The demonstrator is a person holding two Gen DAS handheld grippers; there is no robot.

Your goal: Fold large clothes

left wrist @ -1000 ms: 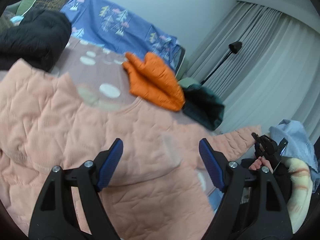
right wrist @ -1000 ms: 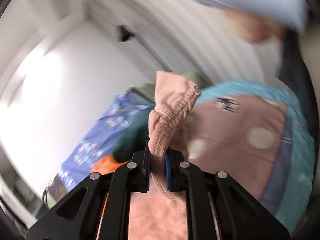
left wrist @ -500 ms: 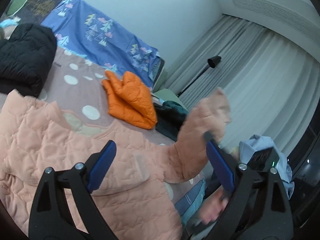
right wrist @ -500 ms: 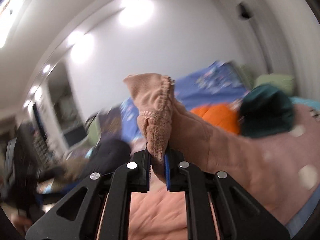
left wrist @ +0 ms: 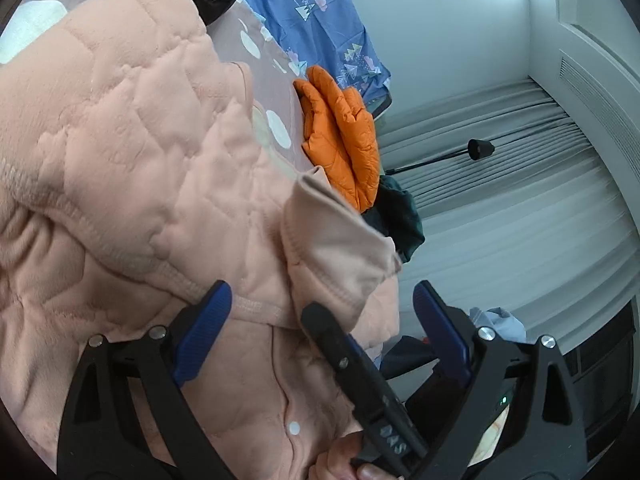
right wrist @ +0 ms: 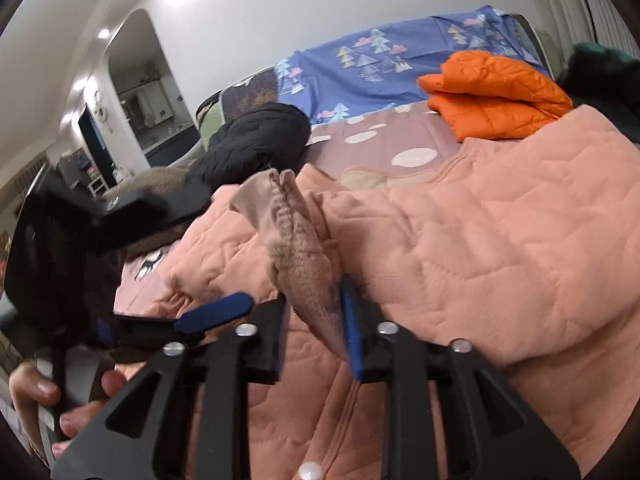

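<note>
A pink quilted jacket (left wrist: 120, 140) (right wrist: 500, 220) lies spread on the bed with its snap front up. Its right sleeve is folded across the body, and the ribbed cuff (left wrist: 340, 248) (right wrist: 296, 240) stands up between the fingers of my right gripper (right wrist: 314, 328). Those jaws are opening; the cuff rests loosely in the gap, against the right pad. One black right finger (left wrist: 344, 356) shows in the left wrist view. My left gripper (left wrist: 320, 320) (right wrist: 184, 256) hovers wide open just over the jacket front, nothing gripped.
A folded orange jacket (left wrist: 344, 140) (right wrist: 492, 96) and a dark green garment (left wrist: 400, 216) lie beyond the pink one. A black jacket (right wrist: 256, 140) sits at the far left by the blue patterned sheet (right wrist: 380, 64). A floor lamp (left wrist: 480, 148) and curtains stand past the bed.
My right gripper swung the sleeve cuff over the jacket body and down, and its jaws have parted. The left gripper rolled and dropped closer to the jacket front, beside the right one.
</note>
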